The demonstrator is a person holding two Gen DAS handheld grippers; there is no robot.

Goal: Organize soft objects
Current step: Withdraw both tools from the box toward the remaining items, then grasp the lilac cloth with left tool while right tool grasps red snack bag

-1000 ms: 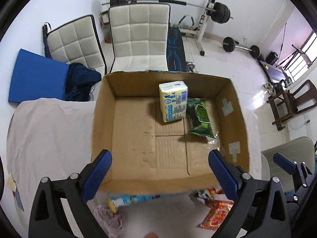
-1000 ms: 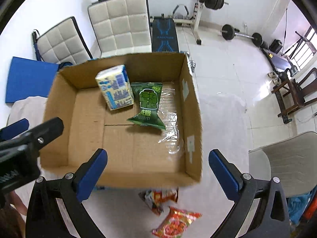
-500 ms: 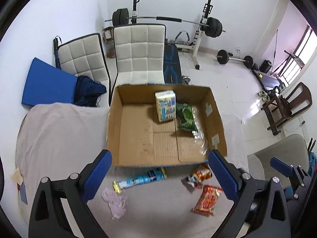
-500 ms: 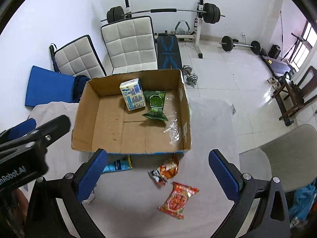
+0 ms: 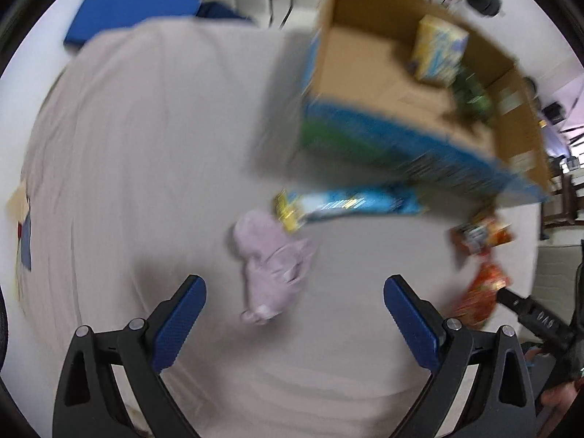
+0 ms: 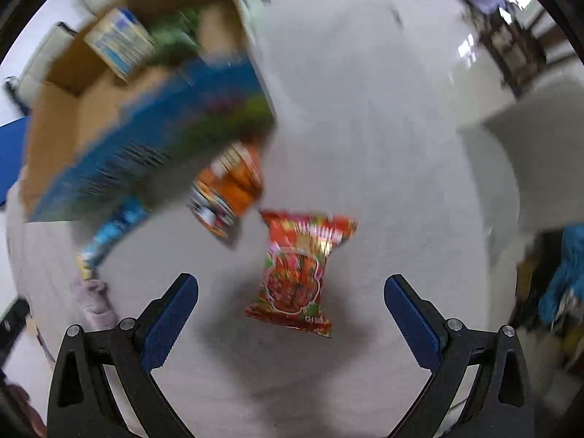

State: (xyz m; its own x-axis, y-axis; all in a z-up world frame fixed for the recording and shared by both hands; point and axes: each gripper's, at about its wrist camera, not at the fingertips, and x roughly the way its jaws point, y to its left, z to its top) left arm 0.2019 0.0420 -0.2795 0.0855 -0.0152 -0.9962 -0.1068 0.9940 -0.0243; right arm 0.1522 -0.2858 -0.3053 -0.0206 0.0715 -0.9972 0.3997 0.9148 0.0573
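A crumpled pale-pink cloth [image 5: 272, 262] lies on the grey table cover, just ahead of my open, empty left gripper [image 5: 294, 288]. A blue tube-shaped packet [image 5: 346, 204] lies beyond it by the cardboard box [image 5: 365, 84], which holds a yellow-blue tissue pack [image 5: 438, 54] and a green packet [image 5: 471, 96]. In the right wrist view a red snack bag [image 6: 297, 270] lies between the tips of my open right gripper [image 6: 290, 288]. An orange snack bag [image 6: 228, 189] rests against the box [image 6: 84, 116]. The pink cloth [image 6: 93, 299] shows at left. Both views are blurred.
The orange bag [image 5: 480, 235] and red bag [image 5: 481, 292] lie at right in the left wrist view, with the other gripper [image 5: 536, 321] beside them. A blue mat [image 5: 127, 7] and white chairs stand beyond the table. A grey chair [image 6: 511, 153] stands off the table's right side.
Both grippers have dropped from high above the box to low over the table. The left now faces the pink cloth, the right the red snack bag. Both stay open.
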